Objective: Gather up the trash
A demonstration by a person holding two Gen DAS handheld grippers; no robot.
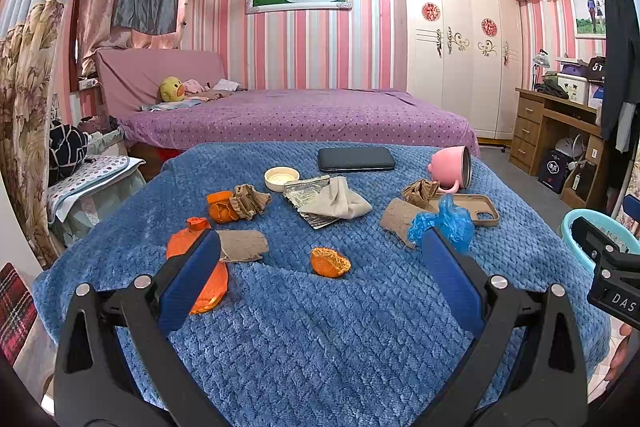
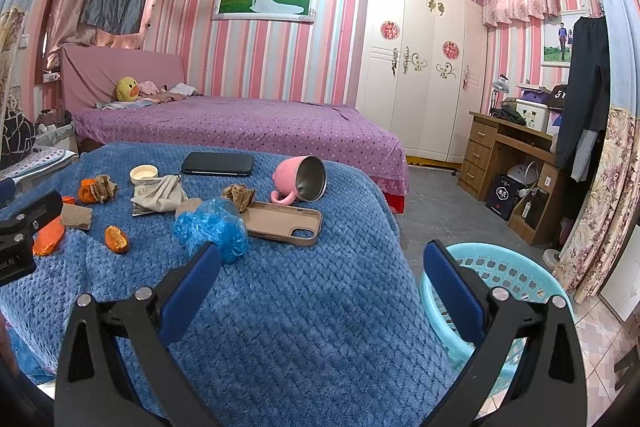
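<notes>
Trash lies on a blue blanket (image 1: pixel 320 327): orange peels (image 1: pixel 330 261) (image 2: pixel 116 239), an orange wrapper (image 1: pixel 182 247), brown cardboard pieces (image 1: pixel 244 245), crumpled brown paper (image 1: pixel 249 201) (image 2: pixel 239 195) and a crumpled blue plastic bag (image 1: pixel 444 221) (image 2: pixel 212 225). A light blue basket (image 2: pixel 504 279) stands on the floor right of the blanket, also in the left wrist view (image 1: pixel 576 231). My left gripper (image 1: pixel 320 251) is open and empty above the blanket, the orange peel between its fingers. My right gripper (image 2: pixel 322 263) is open and empty over the blanket's right edge, beside the basket.
A tipped pink mug (image 2: pixel 302 181), a tan phone case (image 2: pixel 286 223), a black case (image 2: pixel 218 163), a small white bowl (image 2: pixel 144 174), a beige cloth on a booklet (image 1: pixel 334 203). A purple bed (image 1: pixel 296 119) behind, wardrobe (image 2: pixel 420 67) and desk (image 2: pixel 508 155) at right.
</notes>
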